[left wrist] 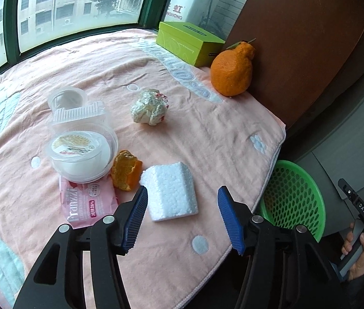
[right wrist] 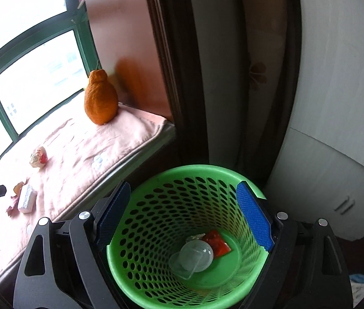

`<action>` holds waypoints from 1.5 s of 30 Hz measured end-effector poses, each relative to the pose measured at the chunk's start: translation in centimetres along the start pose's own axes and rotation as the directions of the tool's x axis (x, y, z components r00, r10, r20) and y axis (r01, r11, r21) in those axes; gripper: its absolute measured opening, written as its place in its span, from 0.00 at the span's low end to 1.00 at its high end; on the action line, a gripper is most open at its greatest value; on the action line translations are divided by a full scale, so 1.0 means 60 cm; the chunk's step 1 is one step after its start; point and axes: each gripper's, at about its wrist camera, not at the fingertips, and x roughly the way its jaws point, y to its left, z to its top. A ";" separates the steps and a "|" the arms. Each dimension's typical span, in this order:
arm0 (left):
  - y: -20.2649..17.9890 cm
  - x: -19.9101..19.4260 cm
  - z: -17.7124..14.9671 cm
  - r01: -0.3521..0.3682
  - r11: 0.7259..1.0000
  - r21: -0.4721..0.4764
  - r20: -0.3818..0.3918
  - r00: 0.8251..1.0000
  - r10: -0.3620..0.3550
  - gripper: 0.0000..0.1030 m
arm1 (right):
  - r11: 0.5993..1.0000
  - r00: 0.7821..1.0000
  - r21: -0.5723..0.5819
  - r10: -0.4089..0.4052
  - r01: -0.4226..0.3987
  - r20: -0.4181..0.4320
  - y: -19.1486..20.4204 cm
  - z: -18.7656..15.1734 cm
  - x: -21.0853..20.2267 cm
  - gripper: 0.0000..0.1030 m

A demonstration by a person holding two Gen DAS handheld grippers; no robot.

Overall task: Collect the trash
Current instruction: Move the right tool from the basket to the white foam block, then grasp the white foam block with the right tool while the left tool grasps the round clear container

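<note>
Foam block (left wrist: 171, 191) on worktop | left gripper (left wrist: 182, 221) fingers apart, empty | right gripper (right wrist: 184, 221) fingers spread above green basket (right wrist: 156, 278)

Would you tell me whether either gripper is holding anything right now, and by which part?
Nothing is held: the left gripper stands open near the foam block, the right gripper open above the green basket.

pink wrapper (left wrist: 89, 200): "Franzzi", also "26%" | white box behind window (left wrist: 182, 2): "NGHONG", Chinese character 虹 | black gripper body at right edge (left wrist: 360, 203): "DAS" | tub lid (left wrist: 76, 141): print unreadable
</note>
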 end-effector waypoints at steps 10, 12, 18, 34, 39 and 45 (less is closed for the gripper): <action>0.047 -0.024 0.001 -0.039 0.997 -0.063 0.034 0.999 0.041 0.57 | 0.989 0.992 -0.081 0.121 -0.123 -0.033 0.093 0.010 0.019 0.82; 0.057 -0.028 -0.001 -0.057 0.996 -0.075 0.036 0.998 0.060 0.57 | 0.981 0.986 -0.103 0.158 -0.162 -0.052 0.124 0.006 0.026 0.81; 0.093 -0.038 -0.008 -0.090 0.988 -0.125 0.031 0.995 0.094 0.57 | 0.934 0.946 -0.172 0.291 -0.313 -0.142 0.234 -0.013 0.052 0.82; 0.155 -0.032 -0.001 -0.158 0.969 -0.188 0.028 0.986 0.166 0.57 | 0.838 0.861 -0.269 0.378 -0.474 -0.341 0.494 -0.079 0.158 0.81; 0.159 -0.006 0.022 -0.174 0.971 -0.163 0.021 0.984 0.180 0.62 | 0.846 0.886 -0.322 0.316 -0.425 -0.340 0.525 -0.096 0.173 0.81; 0.159 0.015 0.038 -0.194 0.971 -0.137 0.027 0.980 0.200 0.67 | 0.854 0.900 -0.342 0.279 -0.392 -0.335 0.527 -0.109 0.180 0.75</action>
